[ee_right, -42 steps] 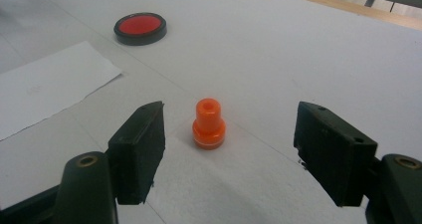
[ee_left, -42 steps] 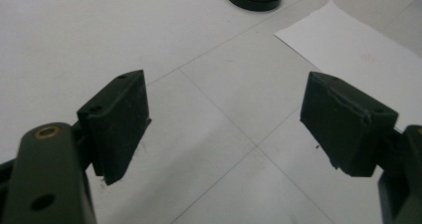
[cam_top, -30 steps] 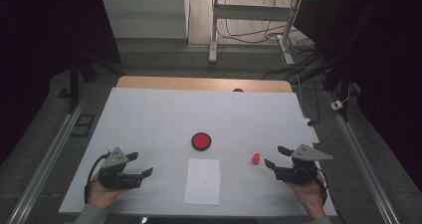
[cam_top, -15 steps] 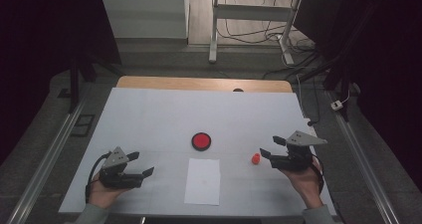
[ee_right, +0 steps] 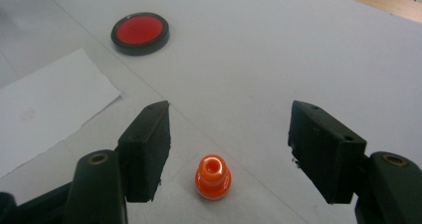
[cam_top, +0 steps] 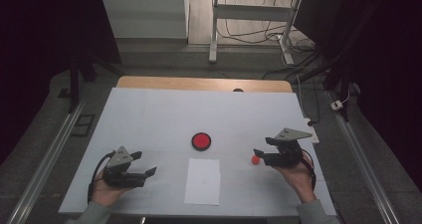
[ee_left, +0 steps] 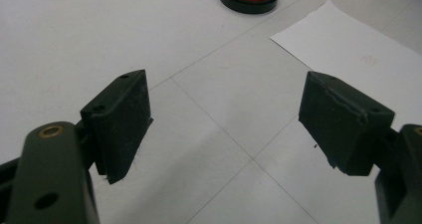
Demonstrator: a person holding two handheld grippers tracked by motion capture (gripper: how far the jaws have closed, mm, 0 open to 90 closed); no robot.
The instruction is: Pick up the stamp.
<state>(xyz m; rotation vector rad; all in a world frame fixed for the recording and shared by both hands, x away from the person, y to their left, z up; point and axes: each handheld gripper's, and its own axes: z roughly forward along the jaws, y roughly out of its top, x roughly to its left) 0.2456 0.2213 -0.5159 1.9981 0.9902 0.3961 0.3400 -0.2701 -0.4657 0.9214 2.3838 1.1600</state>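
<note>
A small orange peg-like piece (cam_top: 255,160) stands upright on the white table top (cam_top: 164,114). My right gripper (cam_top: 261,152) is low over it, pointing left. In the right gripper view the orange piece (ee_right: 213,176) sits between the jaws of my right gripper (ee_right: 231,134), touching neither pad. These jaws have just been closing a little and are still wide apart. My left gripper (cam_top: 144,163) rests at the front left, open, with bare table between its jaws in the left gripper view (ee_left: 224,119).
A round red disc with a black rim (cam_top: 201,141) lies mid-table. A white sheet of paper (cam_top: 203,180) lies in front of it, between the two hands. A strip of wooden table edge (cam_top: 199,83) runs along the back.
My right hand has moved left and a little forward, bringing its gripper up to the orange piece. The left hand has stayed where it was.
</note>
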